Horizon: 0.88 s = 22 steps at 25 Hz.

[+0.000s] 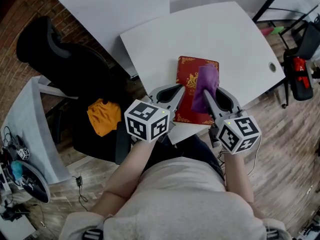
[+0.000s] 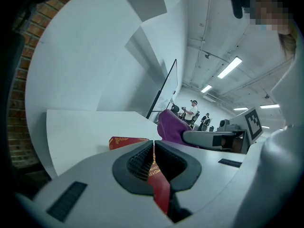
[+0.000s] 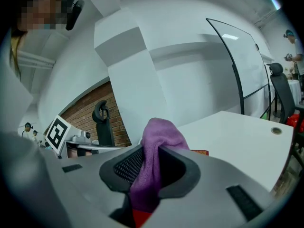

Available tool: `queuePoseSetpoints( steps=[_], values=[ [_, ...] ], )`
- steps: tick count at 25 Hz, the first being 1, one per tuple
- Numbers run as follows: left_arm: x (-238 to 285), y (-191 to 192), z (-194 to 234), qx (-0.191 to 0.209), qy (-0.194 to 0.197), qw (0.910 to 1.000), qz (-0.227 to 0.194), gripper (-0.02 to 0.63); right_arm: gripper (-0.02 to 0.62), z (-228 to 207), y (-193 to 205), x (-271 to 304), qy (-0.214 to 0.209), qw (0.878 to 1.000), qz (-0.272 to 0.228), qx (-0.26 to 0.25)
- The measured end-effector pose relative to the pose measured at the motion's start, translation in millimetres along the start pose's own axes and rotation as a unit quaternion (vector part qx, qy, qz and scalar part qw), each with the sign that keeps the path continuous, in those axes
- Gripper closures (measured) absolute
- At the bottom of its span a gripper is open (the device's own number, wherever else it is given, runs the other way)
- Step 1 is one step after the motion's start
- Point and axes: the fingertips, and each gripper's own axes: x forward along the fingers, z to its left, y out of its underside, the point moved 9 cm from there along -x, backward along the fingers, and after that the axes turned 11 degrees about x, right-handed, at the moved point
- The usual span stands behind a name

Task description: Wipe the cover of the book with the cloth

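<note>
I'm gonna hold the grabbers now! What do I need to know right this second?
Left gripper: shut on the near edge of the red book, which lies on the white table.
Right gripper: shut on the purple cloth, which drapes over the right part of the cover.
Done: book gripped, cloth on the cover. How much is already wiped cannot be told.
Left: probably sweep the cloth across the whole cover, with the book clamped.

We logged a red book (image 1: 187, 79) with gold corner ornament, purple cloth (image 1: 207, 81), white worktop (image 1: 220, 34). Left gripper (image 1: 179, 90) and right gripper (image 1: 206, 95) were grey with black pads (image 2: 135, 163), cubes (image 1: 146, 120) black-and-white squares. Orange fabric (image 1: 103, 116), black chair (image 1: 65, 59), brown wood floor (image 1: 280, 134).
</note>
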Motion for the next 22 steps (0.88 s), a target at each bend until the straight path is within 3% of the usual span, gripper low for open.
queuePoseSetpoints(
  steps=[22],
  values=[
    [27.2, 13.2, 33.5, -0.052, -0.042, 0.9976, 0.019, 0.578, 0.489, -31.5, -14.5, 62.0, -0.037, 0.996, 0.078, -0.019]
  ],
)
